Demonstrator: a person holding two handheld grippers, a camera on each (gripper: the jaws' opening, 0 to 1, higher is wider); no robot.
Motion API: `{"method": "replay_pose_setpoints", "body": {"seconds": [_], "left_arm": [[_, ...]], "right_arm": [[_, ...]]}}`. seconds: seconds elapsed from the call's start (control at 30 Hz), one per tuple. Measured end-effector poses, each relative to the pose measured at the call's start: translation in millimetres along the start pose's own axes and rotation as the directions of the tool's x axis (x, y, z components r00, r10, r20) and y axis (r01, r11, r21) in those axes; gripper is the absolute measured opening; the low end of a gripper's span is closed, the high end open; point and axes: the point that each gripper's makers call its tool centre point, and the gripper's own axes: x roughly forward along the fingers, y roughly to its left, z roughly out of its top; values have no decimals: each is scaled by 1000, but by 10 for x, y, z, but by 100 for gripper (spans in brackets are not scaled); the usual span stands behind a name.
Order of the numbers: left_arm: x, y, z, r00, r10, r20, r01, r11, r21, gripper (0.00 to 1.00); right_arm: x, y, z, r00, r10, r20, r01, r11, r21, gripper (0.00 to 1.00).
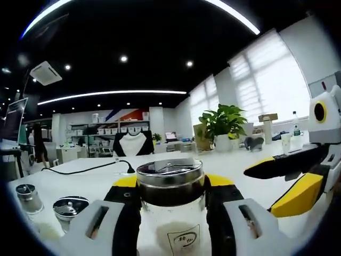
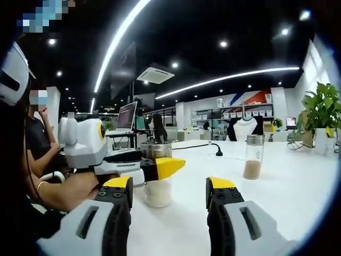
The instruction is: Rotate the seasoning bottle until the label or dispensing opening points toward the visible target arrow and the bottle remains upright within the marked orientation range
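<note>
White worktop [image 2: 298,181], office | left gripper [image 1: 170,200] clamps seasoning bottle [image 1: 170,208] | right gripper [image 2: 169,186] released, near | twist slowly, keep it vertical.

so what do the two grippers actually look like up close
Both match. The left gripper has light grey fingers with slotted faces, black inner padding and yellow tips. The right gripper is the same. Each carries a white housing with a yellow-ringed black disc. The person wears a bracelet.
</note>
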Motion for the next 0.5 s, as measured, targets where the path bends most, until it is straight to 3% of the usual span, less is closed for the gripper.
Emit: {"method": "replay_pose_setpoints", "body": {"seconds": [0.2,0.5], "left_arm": [[-60,-7,224,999,-31,22,30,999,14,51],[-81,37,477,997,-78,29,80,993,-90,69]], "right_arm": [[0,-11,-18,1000,-2,-7,2,1000,1,55],[18,-15,-9,1000,-2,-9,2,1000,14,55]]}}
